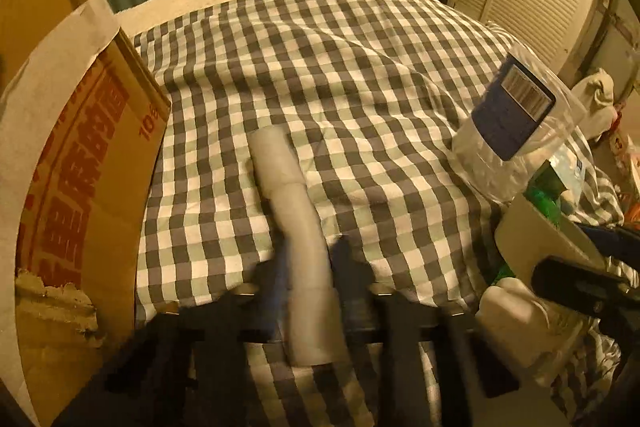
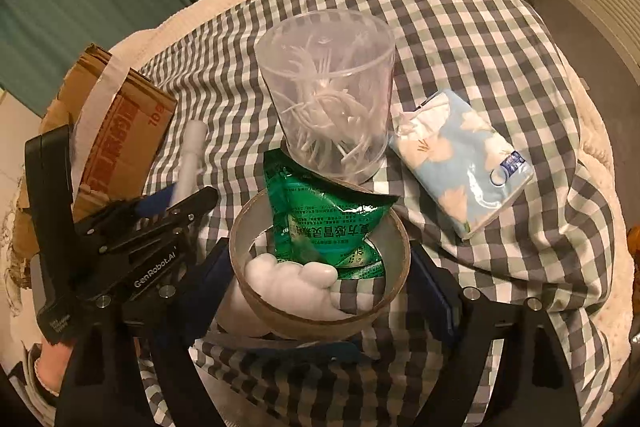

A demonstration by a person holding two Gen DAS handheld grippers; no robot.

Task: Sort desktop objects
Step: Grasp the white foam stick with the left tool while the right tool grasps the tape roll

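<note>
The tube [image 1: 298, 247] is clamped by the left gripper [image 1: 308, 267], long axis running along the fingers (away from camera); the bowl [image 2: 320, 323] is straddled by the wide-open right gripper [image 2: 320, 279].

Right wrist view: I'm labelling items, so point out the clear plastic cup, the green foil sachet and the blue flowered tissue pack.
Clear plastic cup [image 2: 326, 95], right wrist view, side wall.
Green foil sachet [image 2: 324, 223], right wrist view, printed face.
Blue flowered tissue pack [image 2: 460, 163], right wrist view, top face.

left wrist: steep, close | right wrist: likewise | shared: checkered cloth [image 1: 360, 87]
</note>
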